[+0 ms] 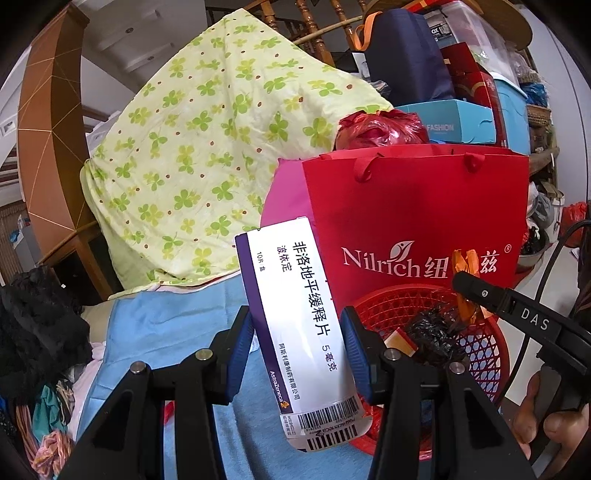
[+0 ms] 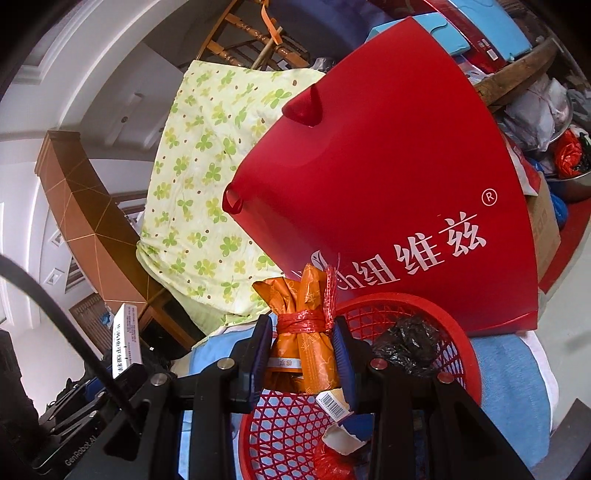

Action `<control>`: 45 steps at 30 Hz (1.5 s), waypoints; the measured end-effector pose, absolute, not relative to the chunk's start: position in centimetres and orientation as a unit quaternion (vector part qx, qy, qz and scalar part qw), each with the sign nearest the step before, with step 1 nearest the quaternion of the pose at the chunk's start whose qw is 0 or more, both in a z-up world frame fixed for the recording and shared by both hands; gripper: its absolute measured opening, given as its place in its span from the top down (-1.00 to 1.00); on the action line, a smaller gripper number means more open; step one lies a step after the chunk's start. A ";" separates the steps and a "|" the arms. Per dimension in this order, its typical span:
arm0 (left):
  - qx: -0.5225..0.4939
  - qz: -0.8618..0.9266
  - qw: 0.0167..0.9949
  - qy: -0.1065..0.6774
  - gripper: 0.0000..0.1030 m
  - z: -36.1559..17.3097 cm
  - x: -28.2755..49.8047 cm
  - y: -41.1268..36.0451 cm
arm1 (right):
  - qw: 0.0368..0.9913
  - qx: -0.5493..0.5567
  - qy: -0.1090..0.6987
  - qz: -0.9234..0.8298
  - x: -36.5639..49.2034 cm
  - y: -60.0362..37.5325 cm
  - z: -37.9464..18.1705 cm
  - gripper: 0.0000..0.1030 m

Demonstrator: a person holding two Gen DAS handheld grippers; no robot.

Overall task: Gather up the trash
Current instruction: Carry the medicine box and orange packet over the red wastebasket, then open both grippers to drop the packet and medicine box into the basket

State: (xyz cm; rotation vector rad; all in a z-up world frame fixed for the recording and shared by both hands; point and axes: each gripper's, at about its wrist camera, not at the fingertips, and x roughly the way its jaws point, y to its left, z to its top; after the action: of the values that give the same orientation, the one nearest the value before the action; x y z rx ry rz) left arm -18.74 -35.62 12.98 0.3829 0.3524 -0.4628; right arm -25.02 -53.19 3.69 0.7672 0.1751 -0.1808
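Left hand-held gripper (image 1: 297, 352) clamping medicine box (image 1: 295, 321) (upright)

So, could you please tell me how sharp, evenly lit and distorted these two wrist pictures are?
Left wrist view: the print on the medicine box is sharp, light is soft and even, and black fisheye corners bend the wooden panel at the edge. Right wrist view: the orange bundle is crisp, the red gift bag shows a faint sheen and bulges strongly; no motion blur.

cluttered home: quilt (image 1: 192, 155), staircase banister (image 1: 306, 22)
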 end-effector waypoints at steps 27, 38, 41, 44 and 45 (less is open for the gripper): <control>0.193 -0.243 0.932 0.186 0.02 11.6 -17.2 -37.7 | 0.915 0.384 0.094 -0.080 -24.7 -53.1 3.5 0.27; 0.174 -0.279 0.924 0.193 0.02 10.5 -15.7 -39.0 | 0.906 0.402 0.093 -0.090 -24.7 -53.8 3.0 0.27; 0.158 -0.307 0.916 0.202 0.02 10.2 -15.1 -39.3 | 0.900 0.413 0.090 -0.107 -25.0 -54.5 2.7 0.27; 0.149 -0.328 0.910 0.207 -0.18 9.6 -14.7 -39.3 | 0.894 0.423 0.086 -0.122 -25.4 -55.2 2.3 0.27; 0.144 -0.329 0.910 0.209 -0.19 9.5 -14.6 -39.2 | 0.892 0.425 0.085 -0.127 -25.5 -55.4 2.3 0.27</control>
State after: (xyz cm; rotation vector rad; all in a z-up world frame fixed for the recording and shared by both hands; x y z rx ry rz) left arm -14.63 -39.18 9.45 0.2972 0.4307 -0.6782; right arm -25.47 -55.38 2.25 0.8816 0.1770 -0.2625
